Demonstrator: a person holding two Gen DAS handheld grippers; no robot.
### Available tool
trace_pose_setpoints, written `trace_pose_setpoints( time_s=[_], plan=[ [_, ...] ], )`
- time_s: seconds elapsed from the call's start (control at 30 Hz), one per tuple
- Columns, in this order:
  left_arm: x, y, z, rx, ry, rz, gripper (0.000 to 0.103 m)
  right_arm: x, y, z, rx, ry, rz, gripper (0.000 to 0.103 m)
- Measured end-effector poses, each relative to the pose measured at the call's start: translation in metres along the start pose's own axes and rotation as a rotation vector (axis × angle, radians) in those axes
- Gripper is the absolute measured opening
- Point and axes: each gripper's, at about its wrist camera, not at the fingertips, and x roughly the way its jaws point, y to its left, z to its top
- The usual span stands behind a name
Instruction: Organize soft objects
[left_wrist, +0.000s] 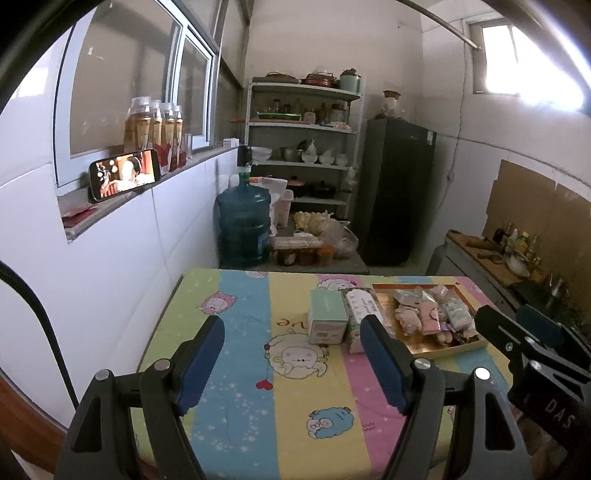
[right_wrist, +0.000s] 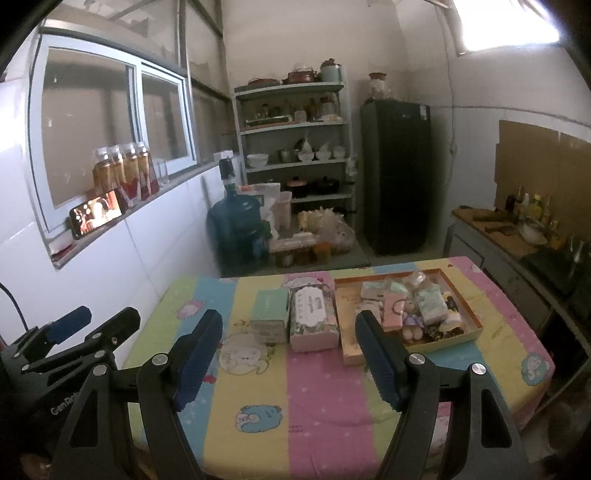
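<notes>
Little soft toys (right_wrist: 410, 314) are lying in a flat tray (right_wrist: 349, 354) at two o'clock on the striped table (right_wrist: 317, 398). Two boxes (right_wrist: 291, 317) are sitting at its nine o'clock. Left gripper (left_wrist: 291, 354) and right gripper (right_wrist: 288, 350) are hanging wide apart, grabbing nothing.

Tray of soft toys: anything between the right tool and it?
Nothing visible. The right tool is open and empty above bare tablecloth; the tray lies ahead and to its right. The floral box and teal box sit left of that path.
</notes>
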Motion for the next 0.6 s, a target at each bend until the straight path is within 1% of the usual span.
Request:
trace_pose_setpoints(
  time_s=[0.6],
  plan=[
    [-0.0068,-0.0002,-0.0078,0.009,0.004,0.030,0.076,-0.0075,0.0045,-0.0037,0.006,0.001,0.018,0.076]
  ],
)
